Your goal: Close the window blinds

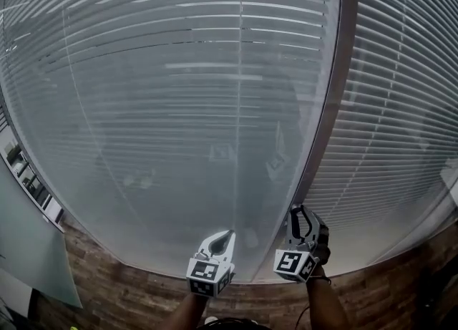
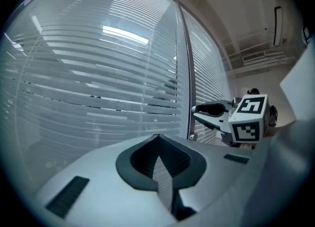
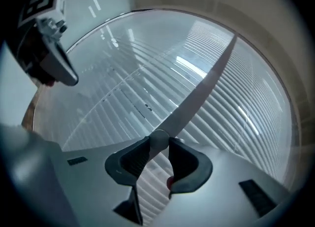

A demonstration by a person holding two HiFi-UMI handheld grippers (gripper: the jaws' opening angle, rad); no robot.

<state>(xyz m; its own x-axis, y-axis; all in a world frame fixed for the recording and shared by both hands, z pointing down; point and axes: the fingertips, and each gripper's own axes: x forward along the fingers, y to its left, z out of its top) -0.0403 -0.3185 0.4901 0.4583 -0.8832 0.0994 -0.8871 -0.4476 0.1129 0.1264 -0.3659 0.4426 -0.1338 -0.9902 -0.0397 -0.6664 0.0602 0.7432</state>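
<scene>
**Knob gripped, slats nearly shut**

My right gripper (image 3: 158,145) has its fingers clamped on the small round knob (image 3: 159,138) at the foot of the frame post (image 3: 206,81) between the two panes. My left gripper (image 2: 157,140) hangs just beside it, fingers together, holding nothing. The blinds (image 1: 179,92) sit behind the glass. Their slats lie almost flat, but a few dark gaps show, so I judge a little more turning is needed.
</scene>
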